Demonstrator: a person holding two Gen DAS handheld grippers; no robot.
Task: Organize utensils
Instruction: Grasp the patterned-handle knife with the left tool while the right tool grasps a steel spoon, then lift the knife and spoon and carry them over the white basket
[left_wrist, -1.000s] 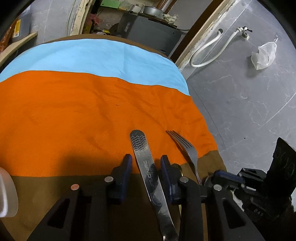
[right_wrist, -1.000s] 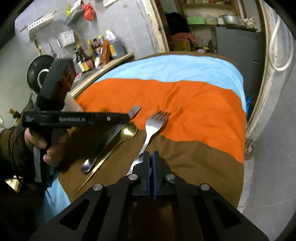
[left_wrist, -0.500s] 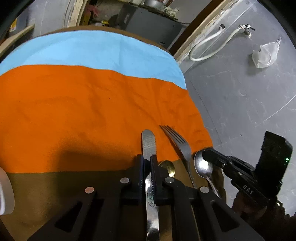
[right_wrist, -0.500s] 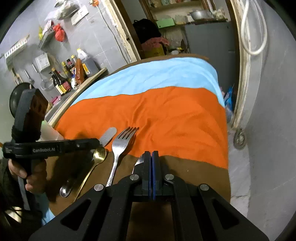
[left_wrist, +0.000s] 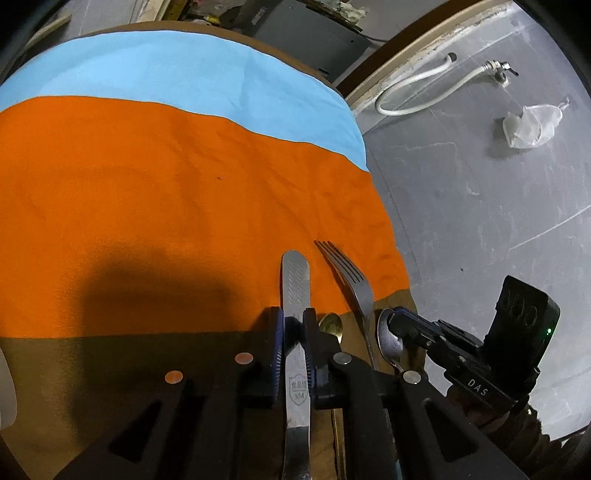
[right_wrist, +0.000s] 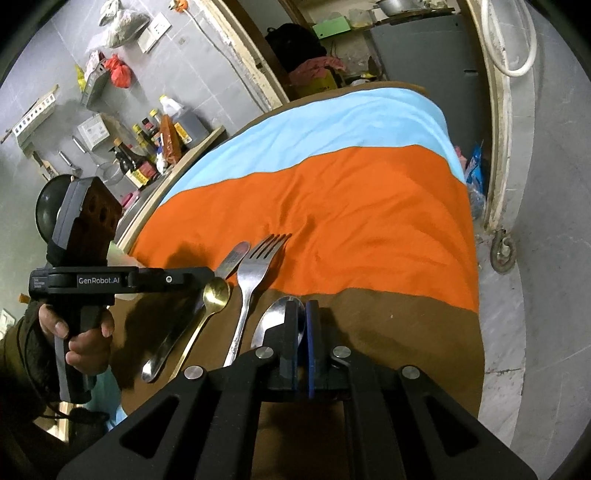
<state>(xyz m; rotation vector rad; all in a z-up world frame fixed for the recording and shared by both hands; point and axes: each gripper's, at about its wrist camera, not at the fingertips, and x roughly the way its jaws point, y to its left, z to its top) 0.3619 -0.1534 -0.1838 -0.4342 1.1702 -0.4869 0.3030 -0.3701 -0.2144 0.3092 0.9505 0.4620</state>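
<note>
My left gripper (left_wrist: 294, 332) had just eased slightly, pads still pinching the steel-handled utensil (left_wrist: 295, 280); my right gripper (right_wrist: 302, 325) was clamped on the silver spoon (right_wrist: 275, 319). Fork (right_wrist: 255, 269) and gold spoon (right_wrist: 216, 291) lay between, near the cloth's (left_wrist: 147, 203) right edge; open orange cloth ahead.

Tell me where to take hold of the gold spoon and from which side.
Take the gold spoon by its thin handle, behind the bowl, coming from above with the fingers across it. It lies flat on the cloth, closely flanked by the fork and another utensil, so room is tight.
</note>
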